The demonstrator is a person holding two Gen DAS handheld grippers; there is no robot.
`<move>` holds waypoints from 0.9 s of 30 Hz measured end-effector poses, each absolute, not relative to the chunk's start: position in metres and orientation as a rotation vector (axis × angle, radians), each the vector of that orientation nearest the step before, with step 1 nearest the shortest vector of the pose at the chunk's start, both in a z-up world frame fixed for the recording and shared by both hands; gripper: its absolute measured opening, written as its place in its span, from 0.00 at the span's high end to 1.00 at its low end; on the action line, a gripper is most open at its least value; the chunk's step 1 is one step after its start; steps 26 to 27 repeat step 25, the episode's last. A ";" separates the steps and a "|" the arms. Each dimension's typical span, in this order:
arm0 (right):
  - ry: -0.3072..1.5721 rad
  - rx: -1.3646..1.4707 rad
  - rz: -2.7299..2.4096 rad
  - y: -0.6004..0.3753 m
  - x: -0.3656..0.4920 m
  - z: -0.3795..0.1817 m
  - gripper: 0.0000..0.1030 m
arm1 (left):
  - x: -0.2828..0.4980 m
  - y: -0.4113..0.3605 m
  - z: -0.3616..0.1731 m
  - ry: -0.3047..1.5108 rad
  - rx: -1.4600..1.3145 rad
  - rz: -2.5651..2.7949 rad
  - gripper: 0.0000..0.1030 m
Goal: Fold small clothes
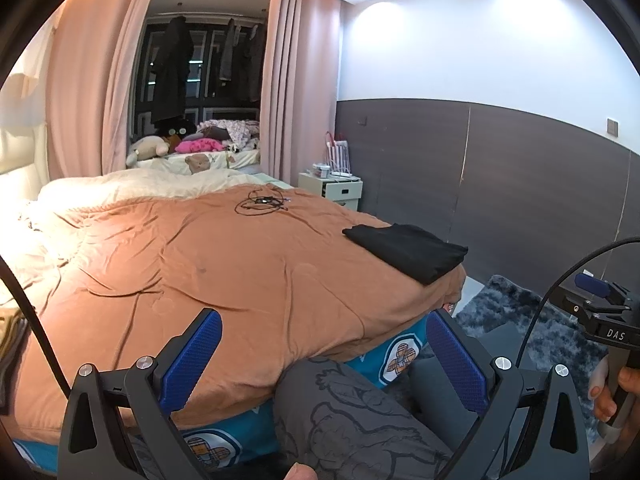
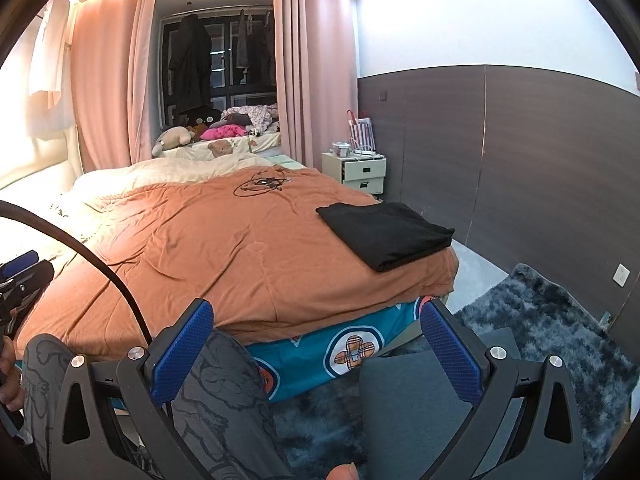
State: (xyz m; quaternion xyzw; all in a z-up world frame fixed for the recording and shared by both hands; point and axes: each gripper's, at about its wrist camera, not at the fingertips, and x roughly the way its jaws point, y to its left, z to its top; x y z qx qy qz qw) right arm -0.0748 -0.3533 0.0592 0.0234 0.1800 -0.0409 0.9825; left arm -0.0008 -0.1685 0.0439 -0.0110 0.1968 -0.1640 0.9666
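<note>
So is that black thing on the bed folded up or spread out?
Folded. The black garment lies as a neat, flat rectangle with a thick doubled edge near the corner of the orange blanket. Neither hand-held gripper touches it.

Bed point(image 2: 208, 240) fills centre of frame. Folded garment point(image 2: 386, 234) on quilt point(image 2: 192, 264), right of centre, near bed's right corner. Cable tangle point(image 2: 260, 184) on quilt, upper centre, behind garment. Plush toys point(image 2: 176, 136) and clothes pile point(image 2: 252, 116) behind bed, upper centre, between curtains point(image 2: 108, 92). Nightstand point(image 2: 360, 172) right of bed against wall. Rug point(image 2: 552, 332) lower right, on floor beside bed. Person's knee point(image 2: 216, 380) at bottom, before bed edge.
</note>
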 end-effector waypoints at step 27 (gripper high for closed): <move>0.342 0.067 -0.093 -0.363 -0.083 0.058 0.00 | -0.017 -0.165 0.044 0.394 -0.019 -0.315 0.00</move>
